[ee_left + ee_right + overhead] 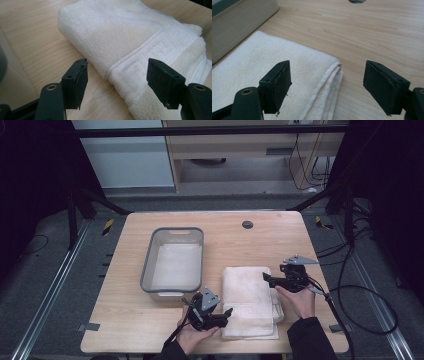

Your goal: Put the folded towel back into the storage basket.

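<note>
Both hands reach in from the bottom edge. The left gripper (pixel 226 312) and right gripper (pixel 266 277) flank the folded white towel (pixel 247 295) at lower centre, jaws wide apart, holding nothing.

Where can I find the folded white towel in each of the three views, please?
High view: the folded white terry towel lies on the wooden table, right of the grey plastic bin, between the two claws.
Left gripper view: it runs from top centre to lower right, beyond the open jaws.
Right gripper view: it covers the lower left, its layered edge between the jaws.
Shared landmark: the grey plastic bin, seen beside the towel.
</note>
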`<state>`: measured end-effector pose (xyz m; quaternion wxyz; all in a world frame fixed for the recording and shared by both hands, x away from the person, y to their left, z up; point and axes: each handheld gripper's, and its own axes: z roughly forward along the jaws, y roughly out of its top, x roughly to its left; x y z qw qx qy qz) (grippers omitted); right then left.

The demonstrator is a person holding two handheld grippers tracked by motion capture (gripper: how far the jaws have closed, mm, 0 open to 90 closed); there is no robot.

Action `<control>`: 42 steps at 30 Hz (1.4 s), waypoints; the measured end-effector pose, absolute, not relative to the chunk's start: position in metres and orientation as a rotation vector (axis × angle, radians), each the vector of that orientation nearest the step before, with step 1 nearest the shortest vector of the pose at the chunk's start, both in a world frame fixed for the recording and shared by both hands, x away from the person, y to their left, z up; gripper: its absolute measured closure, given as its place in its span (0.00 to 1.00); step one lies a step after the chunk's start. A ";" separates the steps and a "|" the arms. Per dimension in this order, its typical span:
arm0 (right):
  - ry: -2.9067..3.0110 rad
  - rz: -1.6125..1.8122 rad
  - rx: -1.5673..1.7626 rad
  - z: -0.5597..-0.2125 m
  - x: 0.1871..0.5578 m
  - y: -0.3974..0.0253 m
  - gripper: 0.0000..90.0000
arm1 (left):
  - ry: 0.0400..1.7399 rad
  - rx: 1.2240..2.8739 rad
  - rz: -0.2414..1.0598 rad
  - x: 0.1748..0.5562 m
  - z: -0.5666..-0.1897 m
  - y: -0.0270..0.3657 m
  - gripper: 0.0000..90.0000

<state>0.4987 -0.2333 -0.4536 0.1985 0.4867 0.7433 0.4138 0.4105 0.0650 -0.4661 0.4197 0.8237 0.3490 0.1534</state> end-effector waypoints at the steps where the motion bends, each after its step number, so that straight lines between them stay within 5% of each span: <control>1: 2.082 1.153 1.377 -0.455 0.499 -0.234 0.25 | 0.877 2.074 0.383 0.411 -0.470 0.063 0.35; 42: 2.199 1.091 1.471 -0.489 0.510 -0.219 0.38 | 0.910 2.085 0.193 0.429 -0.504 0.051 0.36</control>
